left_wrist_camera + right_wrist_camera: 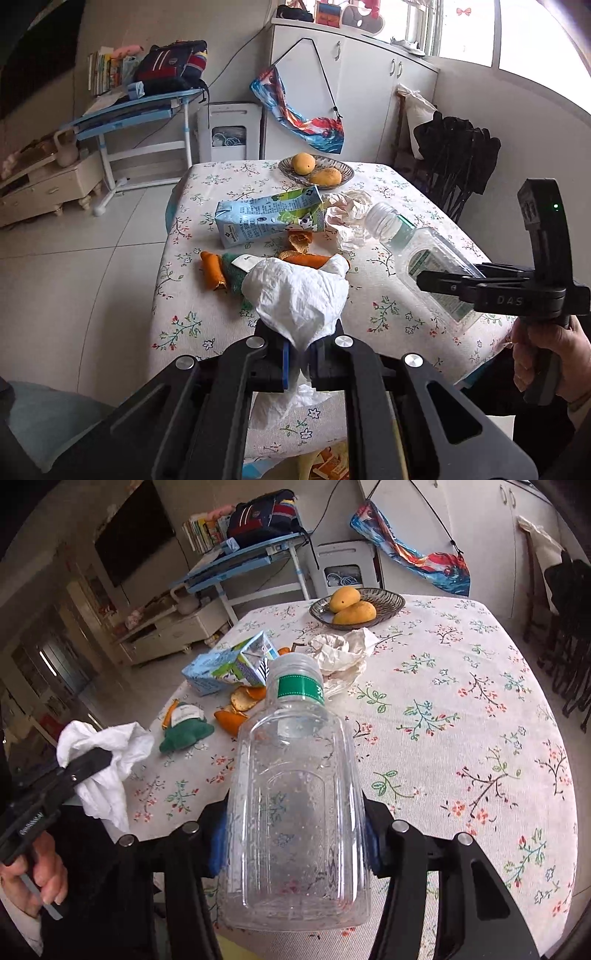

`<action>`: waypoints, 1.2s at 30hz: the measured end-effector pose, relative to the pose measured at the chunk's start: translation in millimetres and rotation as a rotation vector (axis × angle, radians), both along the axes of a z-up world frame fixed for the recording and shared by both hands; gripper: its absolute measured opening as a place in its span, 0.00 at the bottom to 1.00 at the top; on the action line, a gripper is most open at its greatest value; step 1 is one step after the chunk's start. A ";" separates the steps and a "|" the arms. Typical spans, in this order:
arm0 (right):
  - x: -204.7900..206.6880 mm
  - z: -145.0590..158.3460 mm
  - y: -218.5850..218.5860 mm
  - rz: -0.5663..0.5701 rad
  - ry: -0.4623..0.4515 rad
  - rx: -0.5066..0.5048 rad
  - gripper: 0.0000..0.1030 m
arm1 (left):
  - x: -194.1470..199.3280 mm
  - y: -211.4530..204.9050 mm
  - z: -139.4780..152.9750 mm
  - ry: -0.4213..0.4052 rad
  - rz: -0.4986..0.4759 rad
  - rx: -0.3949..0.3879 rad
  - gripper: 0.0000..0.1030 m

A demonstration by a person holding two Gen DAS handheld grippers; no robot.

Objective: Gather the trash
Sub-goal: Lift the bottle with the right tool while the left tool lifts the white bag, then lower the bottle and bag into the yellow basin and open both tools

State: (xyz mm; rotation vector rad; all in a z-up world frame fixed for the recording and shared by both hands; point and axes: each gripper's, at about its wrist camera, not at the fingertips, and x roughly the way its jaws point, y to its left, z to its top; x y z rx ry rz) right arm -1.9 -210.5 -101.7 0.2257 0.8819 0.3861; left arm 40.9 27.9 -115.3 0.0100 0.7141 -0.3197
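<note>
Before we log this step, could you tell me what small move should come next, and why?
Probably carry both loads off the table to a bin, which is not in view. The left gripper is shut on the white tissue and the right gripper clamps the empty plastic bottle, so neither can pick up more.

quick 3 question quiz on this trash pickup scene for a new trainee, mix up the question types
1. True or false: the left gripper is shut on a tissue.
2. What does the right gripper hold? A) carton B) bottle C) mango
3. Fill in: the two mangoes lie in a ____ at the far end of the table.

Key
1. True: the white tissue is pinched between the fingers.
2. B: the clear bottle, cap on, sits between the blue pads. The carton lies on the table by the peels.
3. Bowl.
</note>
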 end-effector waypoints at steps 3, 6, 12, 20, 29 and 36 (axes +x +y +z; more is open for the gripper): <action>-12.2 5.5 -6.4 -0.010 -0.009 0.070 0.53 | -2.2 0.7 1.5 -0.008 0.005 -0.001 0.08; -24.8 10.5 -5.8 -0.001 -0.022 0.113 0.53 | -4.8 0.3 2.4 -0.016 0.007 0.000 0.08; -52.2 18.1 2.5 0.046 -0.037 0.167 0.53 | -12.5 2.0 4.1 -0.029 0.012 -0.005 0.08; -96.0 9.1 35.6 0.236 0.029 0.105 0.53 | -18.9 7.4 8.2 -0.044 0.033 -0.021 0.08; -137.1 -39.5 93.6 0.513 0.195 -0.122 0.53 | -29.2 8.5 10.3 -0.053 0.036 -0.038 0.08; -134.2 -81.3 119.3 0.529 0.264 -0.317 0.54 | -41.0 9.7 11.2 -0.056 0.033 -0.046 0.08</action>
